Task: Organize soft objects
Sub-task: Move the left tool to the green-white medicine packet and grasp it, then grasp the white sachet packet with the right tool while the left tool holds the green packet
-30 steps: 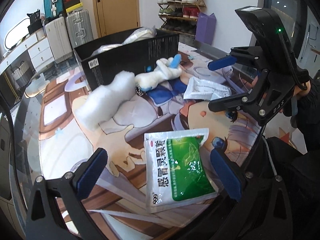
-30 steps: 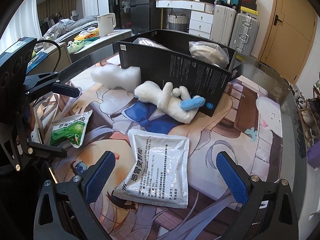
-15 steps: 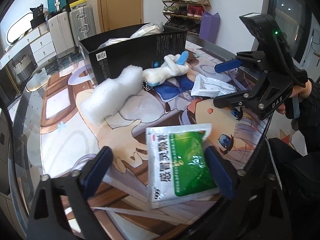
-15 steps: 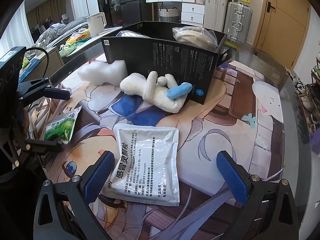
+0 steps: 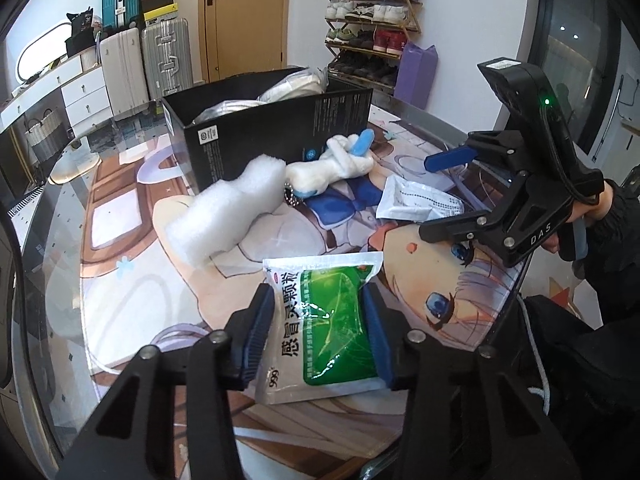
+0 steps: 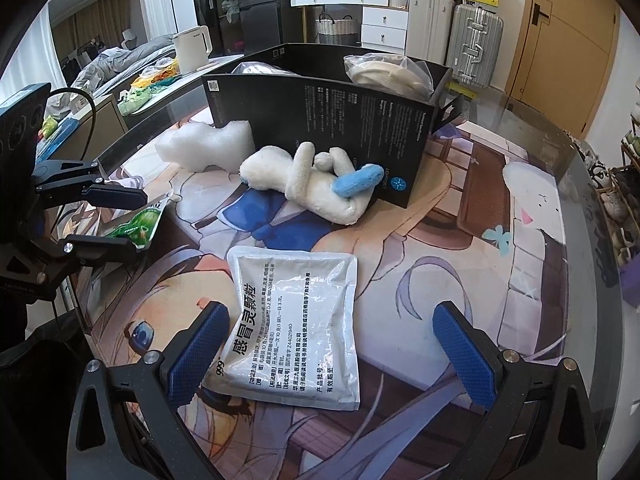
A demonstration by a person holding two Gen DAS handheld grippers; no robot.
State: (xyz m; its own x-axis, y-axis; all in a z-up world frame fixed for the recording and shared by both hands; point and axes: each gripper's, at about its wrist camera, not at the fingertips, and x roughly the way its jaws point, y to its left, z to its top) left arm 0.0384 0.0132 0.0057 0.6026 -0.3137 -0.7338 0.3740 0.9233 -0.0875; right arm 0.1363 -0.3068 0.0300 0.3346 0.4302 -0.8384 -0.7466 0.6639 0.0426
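My left gripper is shut on a green and white medicine pouch, its blue pads pressing both sides; the pouch also shows in the right wrist view. My right gripper is open, its pads either side of a white medicine pouch that lies flat on the mat. A white plush toy with a blue ear and a white foam piece lie against a black open box that holds bagged soft items.
The table carries a printed anime mat with a glass edge. Suitcases, a door and a shoe rack stand behind. A kettle sits on a far counter.
My left gripper has closed on the green pouch and lifted its edge. My right gripper has moved closer over the white pouch and stays open.
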